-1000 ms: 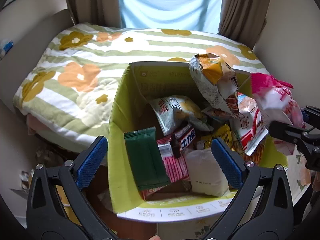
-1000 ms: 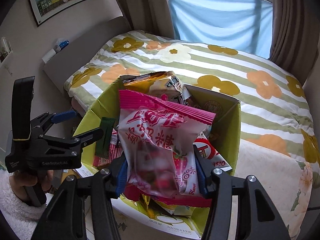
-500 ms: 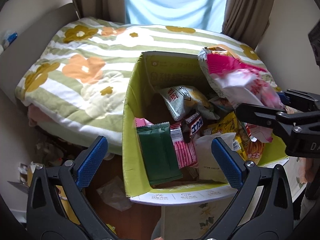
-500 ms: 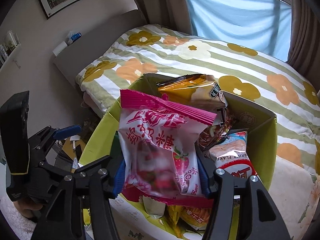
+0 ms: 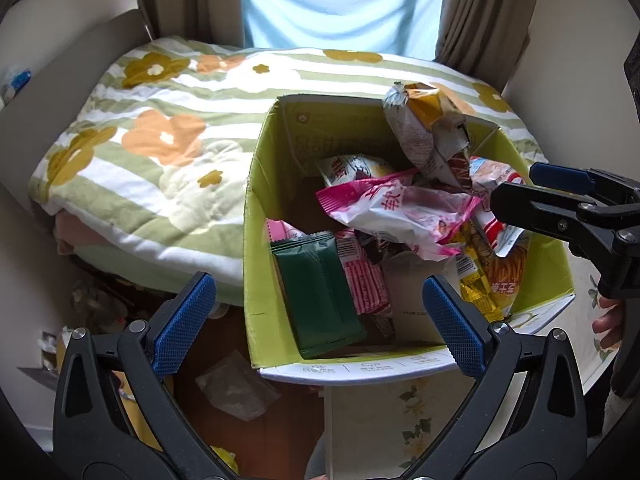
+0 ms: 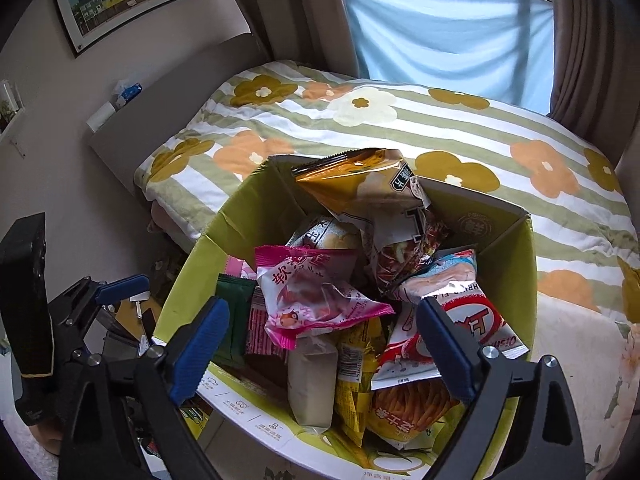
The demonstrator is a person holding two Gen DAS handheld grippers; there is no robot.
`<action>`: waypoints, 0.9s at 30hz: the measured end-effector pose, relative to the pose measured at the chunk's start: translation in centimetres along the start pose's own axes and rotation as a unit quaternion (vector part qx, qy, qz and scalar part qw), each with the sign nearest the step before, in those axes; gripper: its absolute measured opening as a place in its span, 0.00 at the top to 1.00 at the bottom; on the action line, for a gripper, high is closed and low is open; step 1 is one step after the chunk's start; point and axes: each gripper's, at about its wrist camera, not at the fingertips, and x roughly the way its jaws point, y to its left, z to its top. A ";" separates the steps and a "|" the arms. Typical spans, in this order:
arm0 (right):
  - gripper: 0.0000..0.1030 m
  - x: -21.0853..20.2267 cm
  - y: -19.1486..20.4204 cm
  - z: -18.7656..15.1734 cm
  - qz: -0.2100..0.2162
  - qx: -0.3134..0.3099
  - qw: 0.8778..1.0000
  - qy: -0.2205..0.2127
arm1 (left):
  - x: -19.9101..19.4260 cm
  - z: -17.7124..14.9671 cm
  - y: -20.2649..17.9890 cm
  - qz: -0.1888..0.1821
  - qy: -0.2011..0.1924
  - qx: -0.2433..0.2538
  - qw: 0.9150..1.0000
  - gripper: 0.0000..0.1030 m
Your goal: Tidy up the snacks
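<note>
**Snack box nearly full, both grippers empty**

Left gripper (image 5: 318,320) hovers at the near-left of the green cardboard box (image 5: 256,240), jaws wide apart, nothing between them. Right gripper (image 6: 322,346) sits over the near-right side of the box, jaws also apart and empty; the pink strawberry candy bag (image 6: 316,292) lies loose on top of the pile, just ahead of its fingertips, touching neither.

Progress, as a judgement: most of the job looks done. Every snack in view is inside the box, none on the flowered bed (image 5: 160,140) behind it. The floor left of the box shows clutter, too dim to tell if any of it is a snack. Possibly left: tidying the tall bag that pokes above the rim.

Count inside the box, left to right:
- 1 dark green packet (image 5: 320,292), standing at the left wall
- 1 pink striped pack (image 5: 364,284) beside it
- 1 pink strawberry candy bag, on top
- 1 pale plain pouch (image 6: 312,384)
- 1 yellow packet (image 6: 352,384)
- 1 orange stick-snack bag (image 6: 416,404)
- 1 red-and-white flakes bag (image 6: 460,320)
- 1 tall gold-and-white chip bag (image 6: 372,196), at the back
- 1 white bag (image 5: 352,166) behind the candy, partly hidden

Roughly nine; deeper items are hidden.
</note>
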 end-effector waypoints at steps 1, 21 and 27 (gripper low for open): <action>0.09 -0.4 -0.1 0.0 -0.001 0.000 1.000 -0.004 | -0.5 0.0 -0.2 0.003 -0.006 -0.001 1.000 0.00; 0.09 -21.2 -4.6 -8.7 -0.089 0.032 0.984 -0.148 | -15.2 -3.6 -12.0 -0.007 -0.135 0.023 0.991 0.00; 0.09 -26.9 -4.9 -12.7 -0.134 0.042 0.973 -0.182 | -20.6 -6.2 -15.5 -0.012 -0.186 0.025 0.982 0.00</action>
